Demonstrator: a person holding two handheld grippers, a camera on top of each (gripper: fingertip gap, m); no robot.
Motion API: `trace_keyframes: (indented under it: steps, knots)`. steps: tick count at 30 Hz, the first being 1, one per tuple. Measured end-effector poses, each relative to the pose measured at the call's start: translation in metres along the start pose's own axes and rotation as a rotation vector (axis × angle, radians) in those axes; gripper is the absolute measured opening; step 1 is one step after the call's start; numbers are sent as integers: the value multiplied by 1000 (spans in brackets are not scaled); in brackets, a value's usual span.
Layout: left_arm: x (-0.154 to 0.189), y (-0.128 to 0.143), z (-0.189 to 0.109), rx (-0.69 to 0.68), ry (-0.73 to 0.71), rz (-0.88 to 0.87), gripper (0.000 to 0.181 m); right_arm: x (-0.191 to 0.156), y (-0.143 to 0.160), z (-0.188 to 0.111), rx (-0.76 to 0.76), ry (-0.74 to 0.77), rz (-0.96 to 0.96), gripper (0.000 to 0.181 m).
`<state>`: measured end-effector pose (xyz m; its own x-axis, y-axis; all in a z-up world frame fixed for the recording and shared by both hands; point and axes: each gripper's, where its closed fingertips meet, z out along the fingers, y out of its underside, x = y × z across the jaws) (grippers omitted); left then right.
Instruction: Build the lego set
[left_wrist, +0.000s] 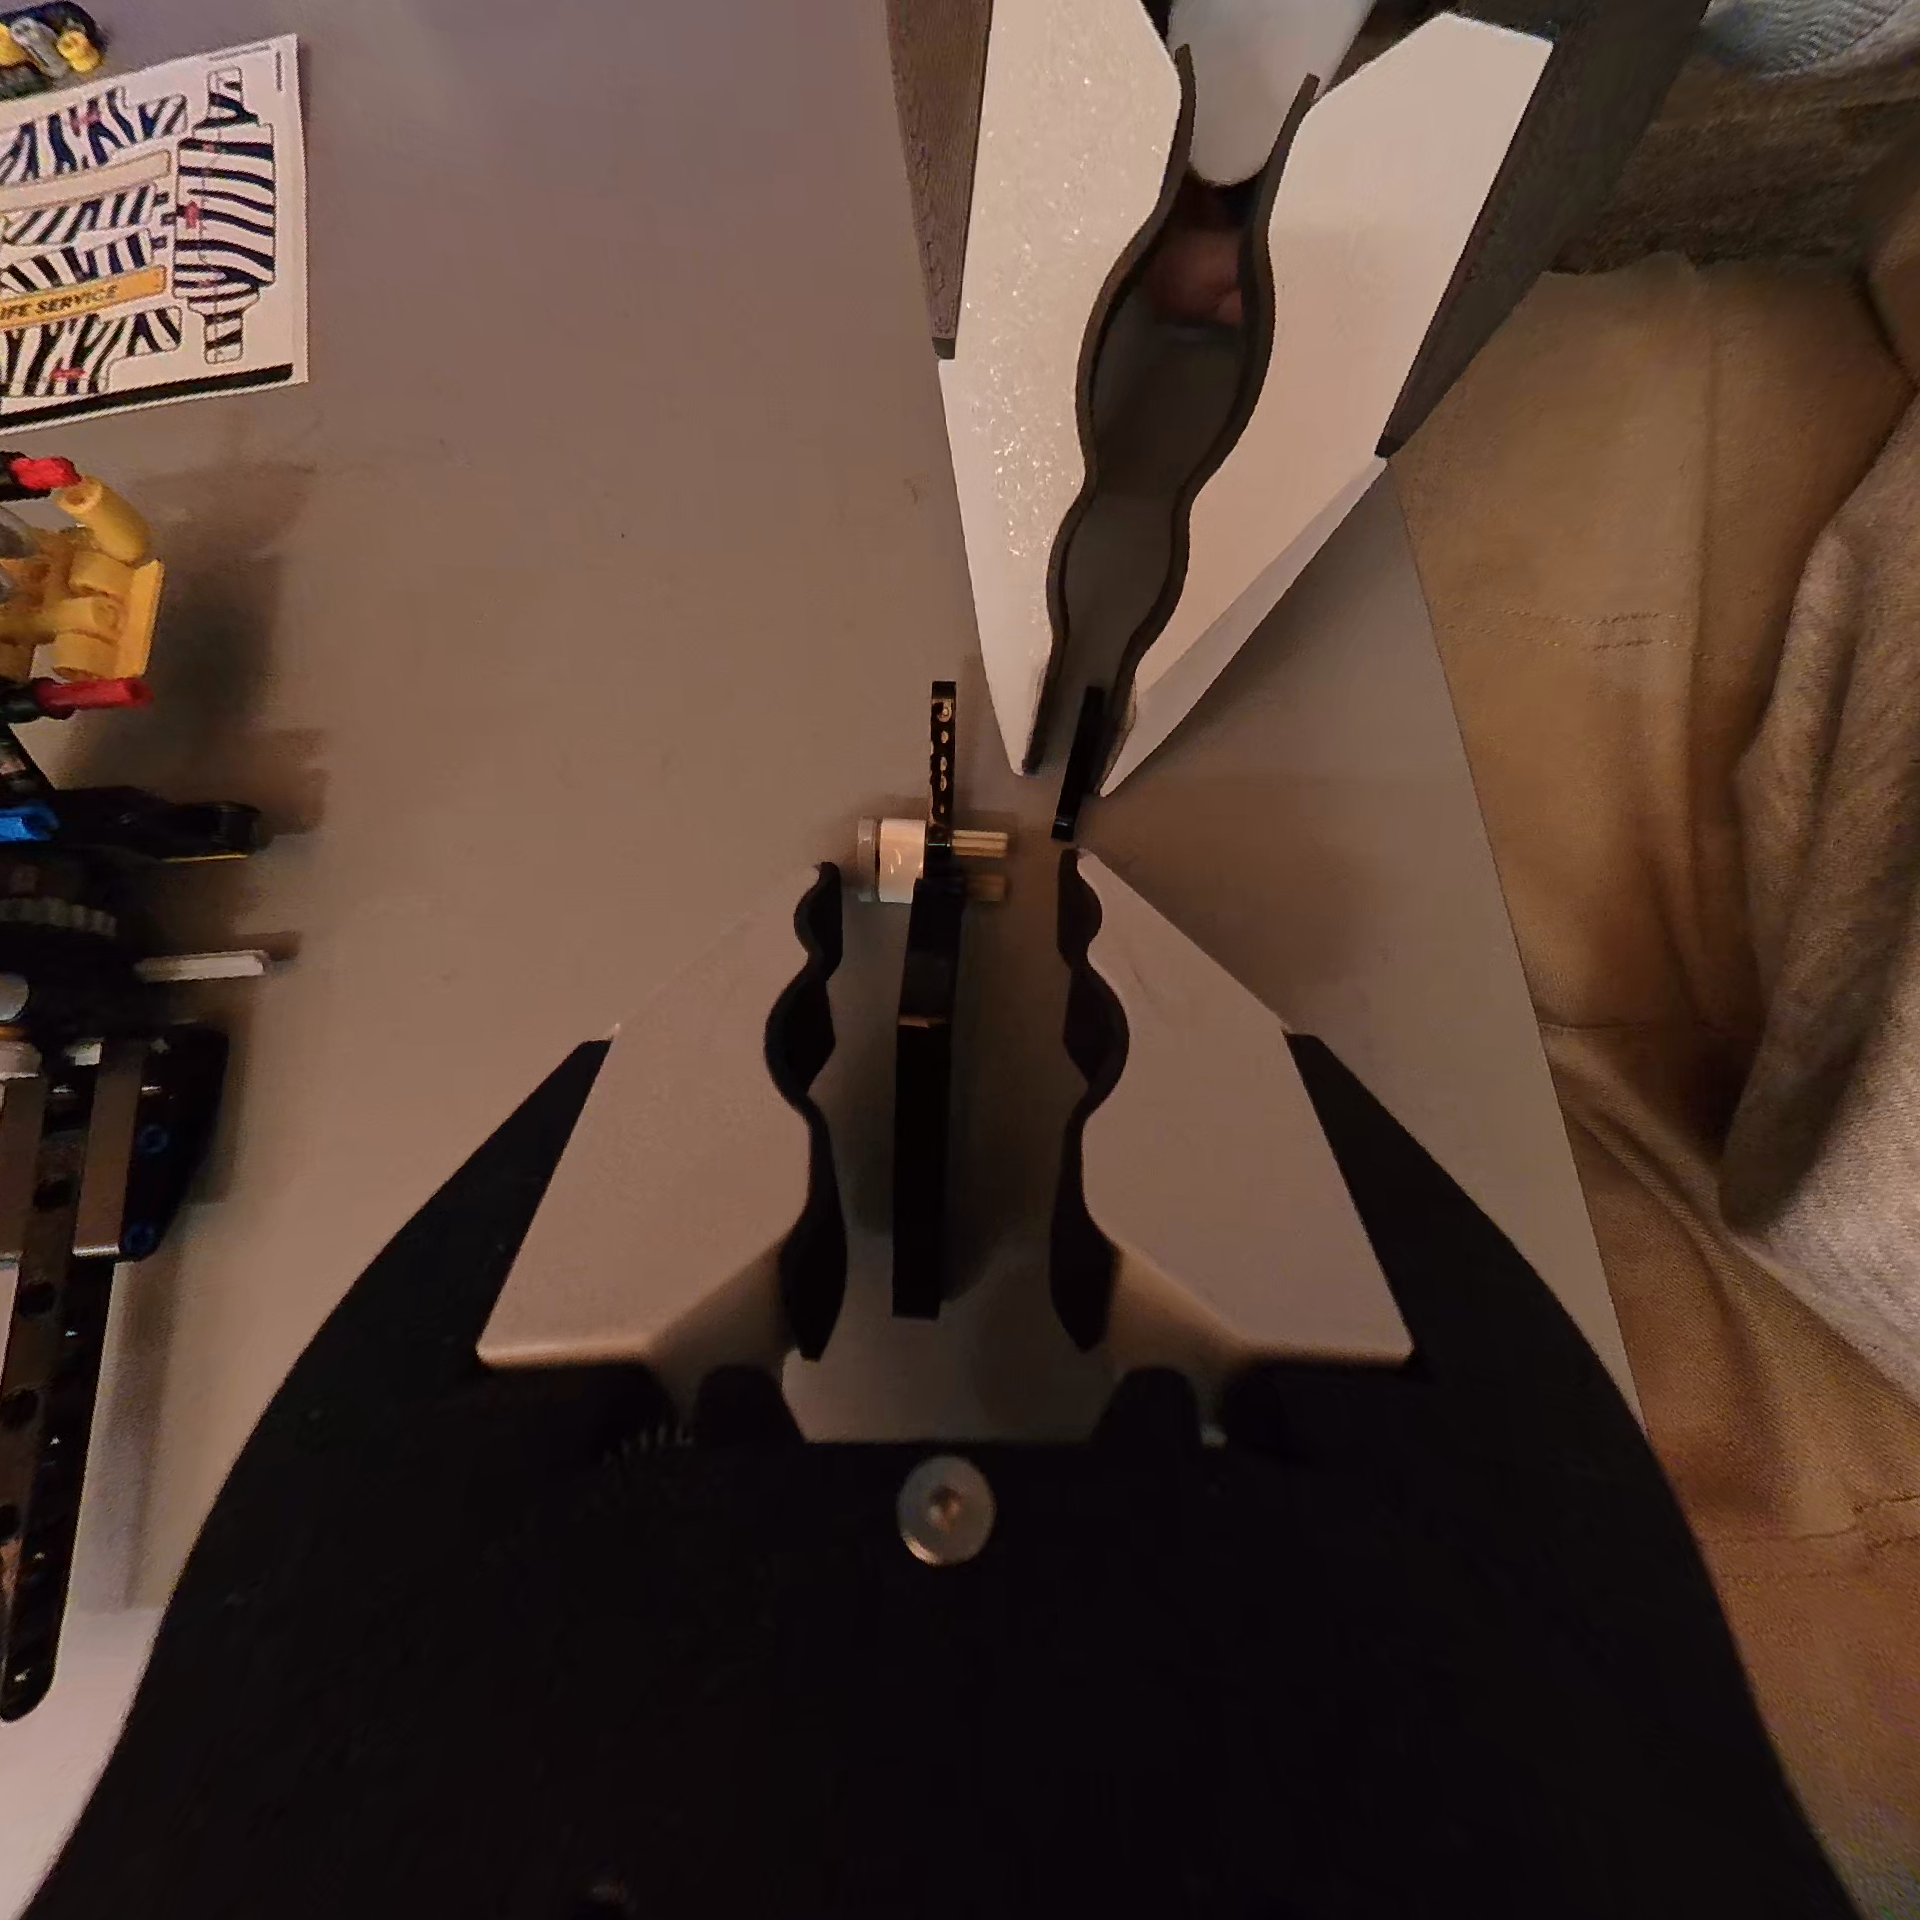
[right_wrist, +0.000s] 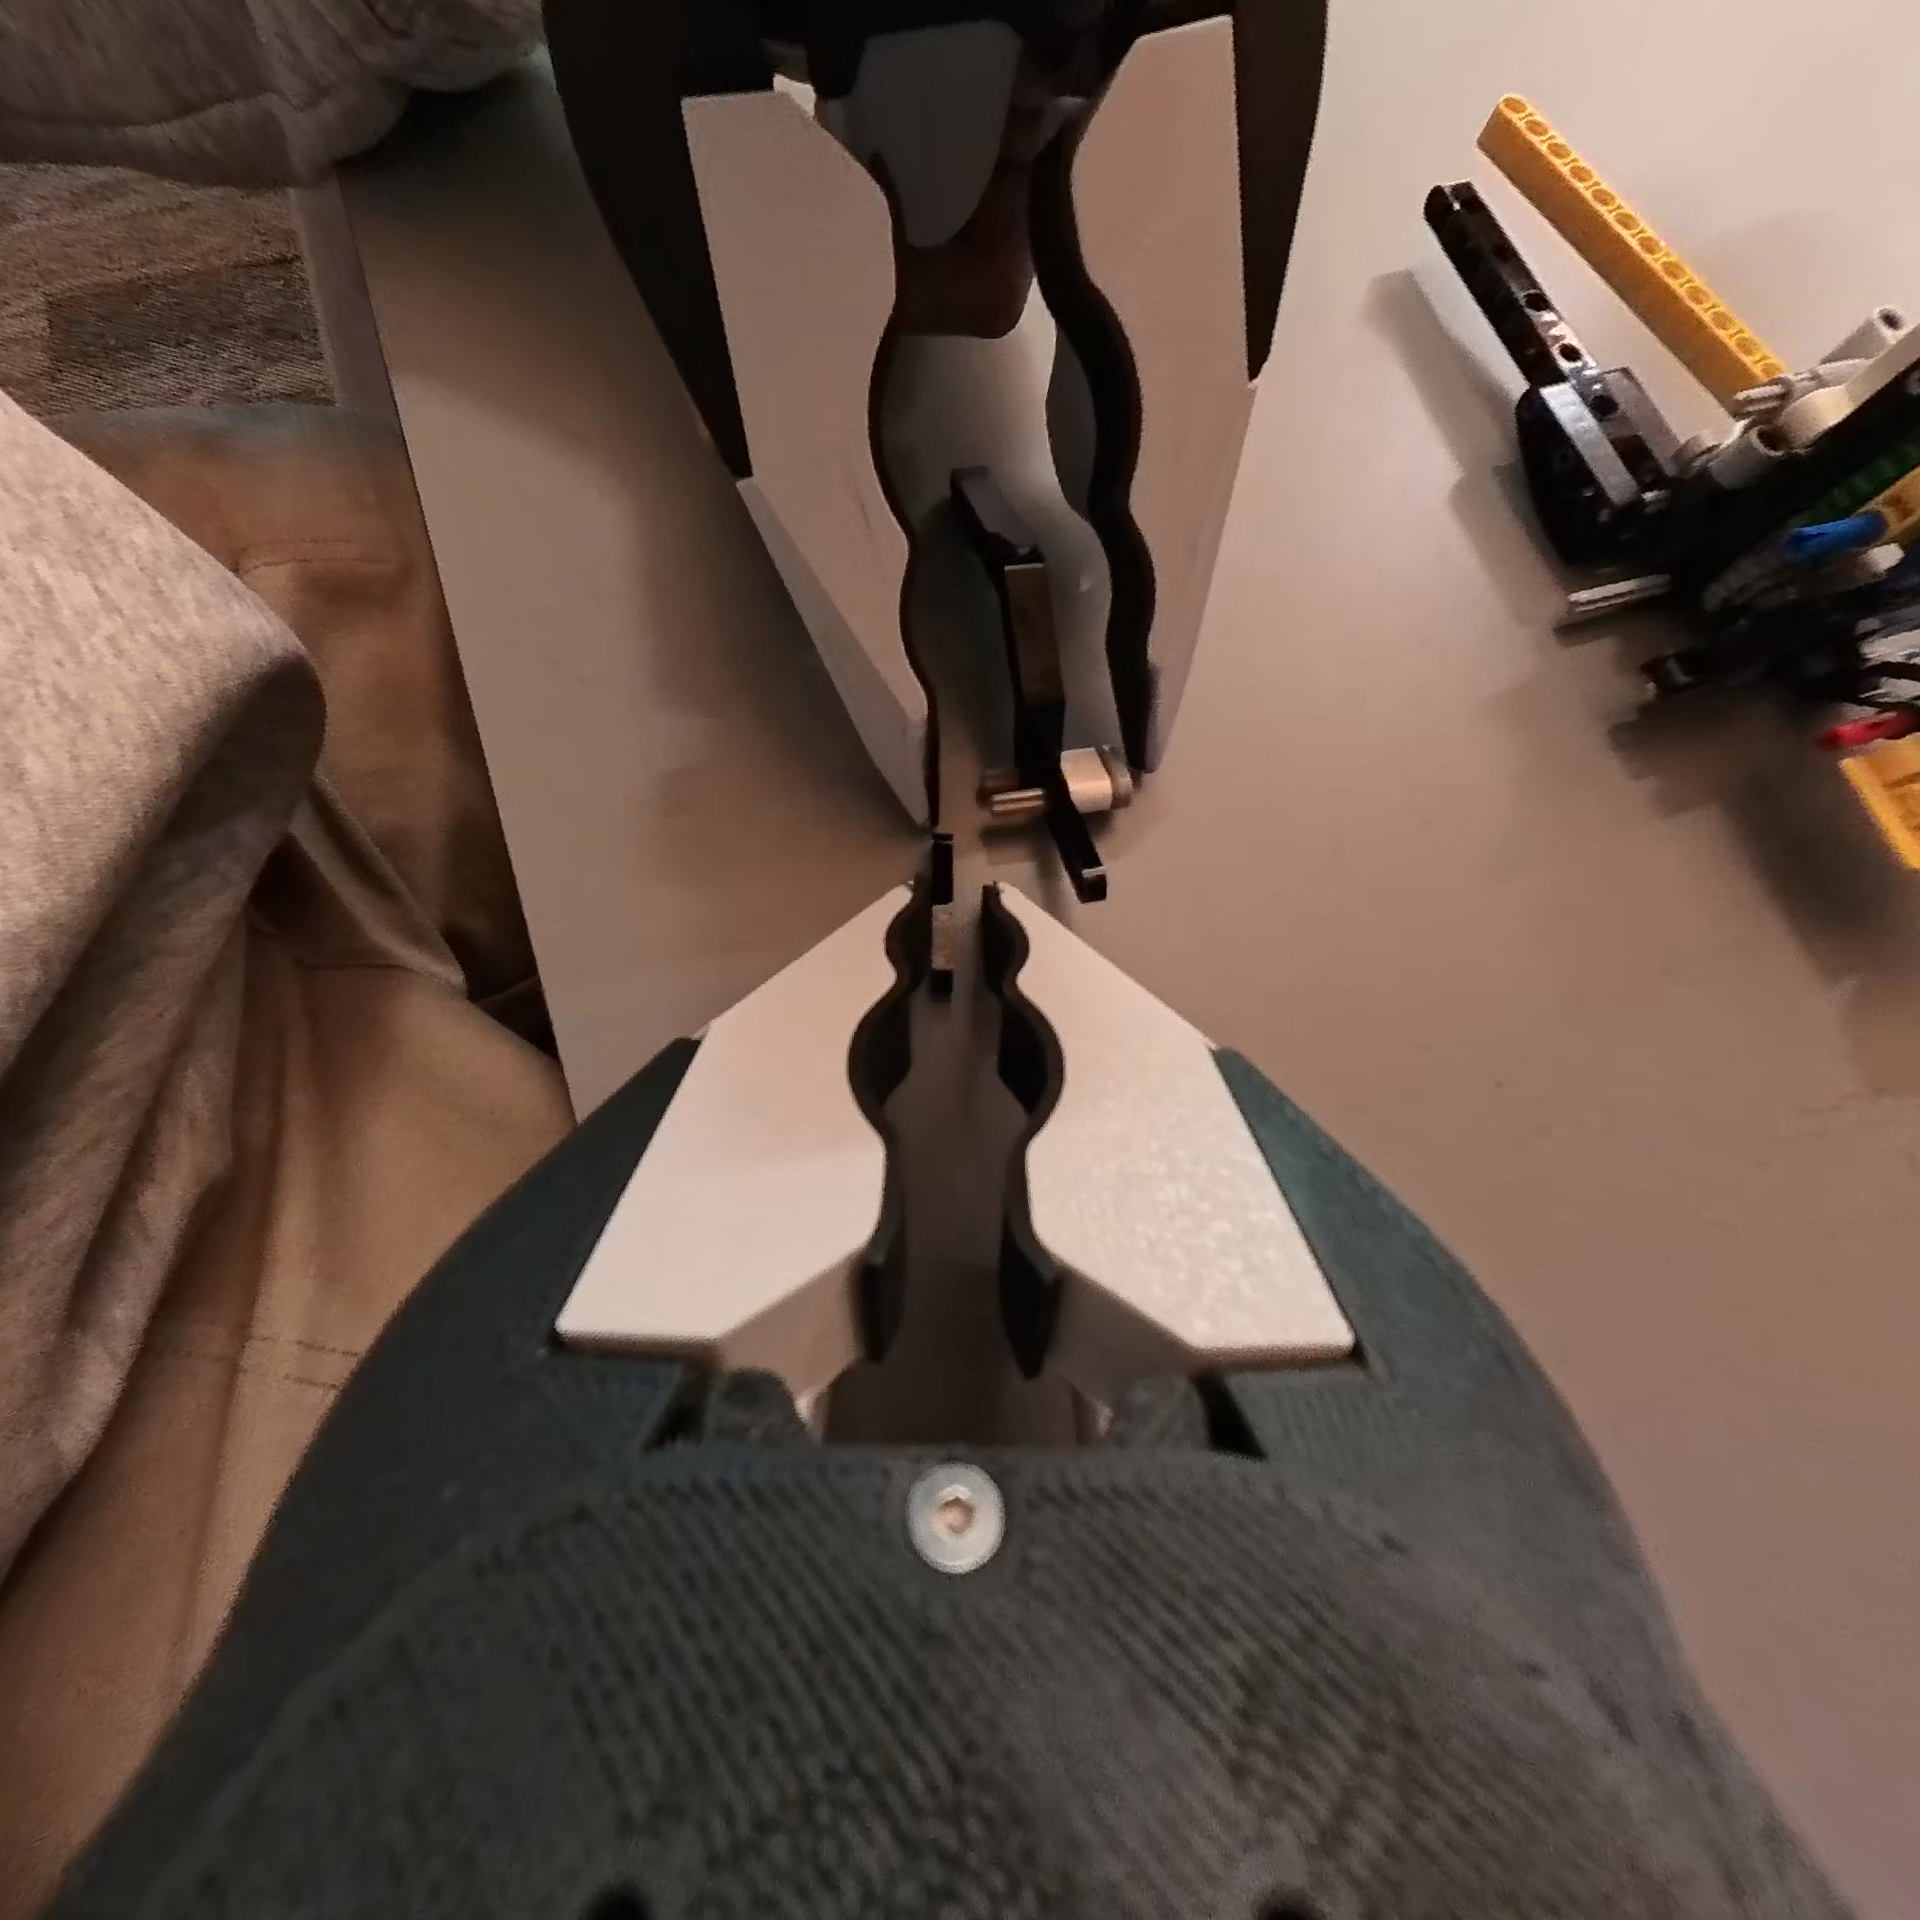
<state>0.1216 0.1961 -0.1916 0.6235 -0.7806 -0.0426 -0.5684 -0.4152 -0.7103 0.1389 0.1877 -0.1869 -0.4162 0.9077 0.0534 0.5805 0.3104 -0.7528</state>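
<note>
Presently the two grippers face each other tip to tip over the pale grey table (left_wrist: 582, 623). The left gripper (left_wrist: 940, 873) stands with its jaws spread wide; a long black Lego beam assembly (left_wrist: 920, 1122) lies between them, touching neither finger, with a white round bush and tan pin (left_wrist: 894, 857) crossing its far end and a thin black perforated lift-arm (left_wrist: 942, 753) pointing to 12 o'clock. The right gripper (right_wrist: 951, 904) has its jaws nearly closed on a small black Lego piece (right_wrist: 942, 883), which sits against the left finger and protrudes past the tips; whether both pads touch it cannot be told. A partly built yellow and black Lego model (left_wrist: 73, 727) lies at 9 o'clock in the left wrist view, below a zebra-striped sticker sheet (left_wrist: 145, 229). Beige upholstery (left_wrist: 1683, 831) borders the table at 3 o'clock.
</note>
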Motion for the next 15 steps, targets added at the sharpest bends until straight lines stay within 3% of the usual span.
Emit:
trace_keyframes:
  steps: [15]
  knots:
    - [0,0,0,0,1,-1,43,1,0,0,0,2,6,11]
